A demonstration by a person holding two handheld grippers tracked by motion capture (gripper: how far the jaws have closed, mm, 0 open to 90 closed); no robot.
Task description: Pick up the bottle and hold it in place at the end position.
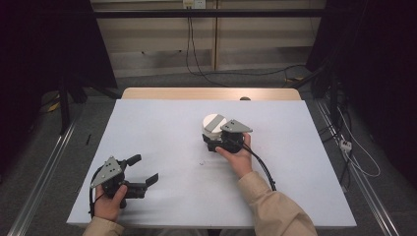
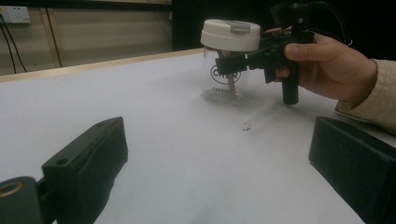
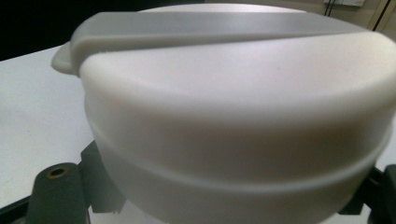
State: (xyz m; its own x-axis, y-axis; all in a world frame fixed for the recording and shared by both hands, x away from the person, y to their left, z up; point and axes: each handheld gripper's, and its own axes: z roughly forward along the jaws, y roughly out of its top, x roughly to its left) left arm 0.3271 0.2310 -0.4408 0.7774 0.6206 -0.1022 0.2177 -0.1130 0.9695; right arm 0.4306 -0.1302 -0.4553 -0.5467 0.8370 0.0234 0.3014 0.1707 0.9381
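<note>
While my right tool (image 1: 212, 140) clamps the clear glass jar with the white plastic lid (image 2: 229, 35) just under that lid, its jaws closed on the jar's neck from either side, my left tool (image 1: 142, 169) rests near the front left corner of the white surface (image 1: 162, 123) with its jaws spread wide and nothing between them. From the left tool, the jar stands well apart, ahead and off to the right, near the middle of the surface, so my right hand (image 1: 238, 157) is by far the nearer one and already has it. Its long axis runs straight up: the jar sits upright on its base, lid at the top, with dark lettering on the glass facing my left tool. A grey flip tab lies across the lid's top (image 3: 224, 28). Judging from this, any twist or lift of the lid would have my left tool travel forward and rightward and come down from above, since the lid faces upward.
</note>
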